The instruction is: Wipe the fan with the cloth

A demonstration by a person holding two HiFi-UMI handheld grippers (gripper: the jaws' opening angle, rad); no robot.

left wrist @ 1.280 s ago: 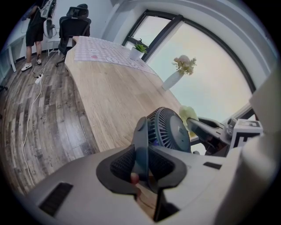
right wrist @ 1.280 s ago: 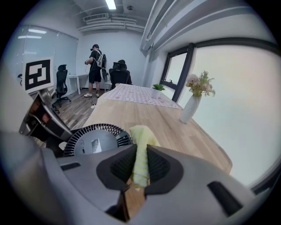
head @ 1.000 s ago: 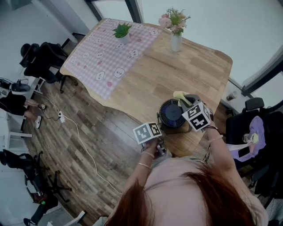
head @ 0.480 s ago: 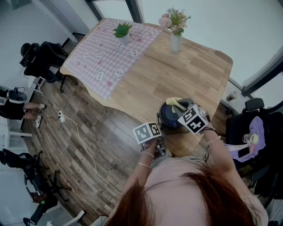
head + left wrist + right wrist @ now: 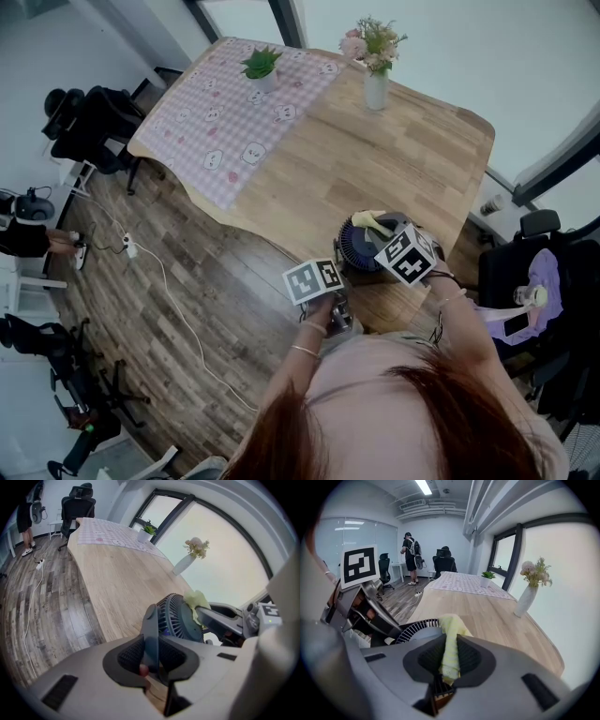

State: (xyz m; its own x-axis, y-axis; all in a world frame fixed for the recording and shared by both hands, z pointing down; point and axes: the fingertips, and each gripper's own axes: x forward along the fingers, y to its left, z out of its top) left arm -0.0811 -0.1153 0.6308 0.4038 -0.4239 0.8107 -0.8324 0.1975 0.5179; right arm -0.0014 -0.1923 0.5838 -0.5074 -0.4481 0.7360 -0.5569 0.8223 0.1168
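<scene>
Wooden surface point(image 5: 356, 159), seen from above, with a fan point(image 5: 361, 244) standing near its front edge.

Containers: a white vase point(image 5: 375, 91) at the far side holds a bunch of pink and pale flowers point(image 5: 372, 42). A small white pot point(image 5: 263, 82) holds a green plant point(image 5: 260, 64) and stands on a pink checked tablecloth point(image 5: 234, 112) printed with small white figures.

The left hand-held gripper point(image 5: 151, 654) has its jaws closed on a flat dark part at the fan's edge. The right hand-held gripper point(image 5: 449, 656) has its jaws clamped on a folded yellow cloth point(image 5: 451, 639), whose free end lies against the fan's round grille on the side away from the left hand-held gripper.

Markings: the left cube point(image 5: 312, 279) and the right cube point(image 5: 408, 255) each carry black-and-white square markers.
</scene>
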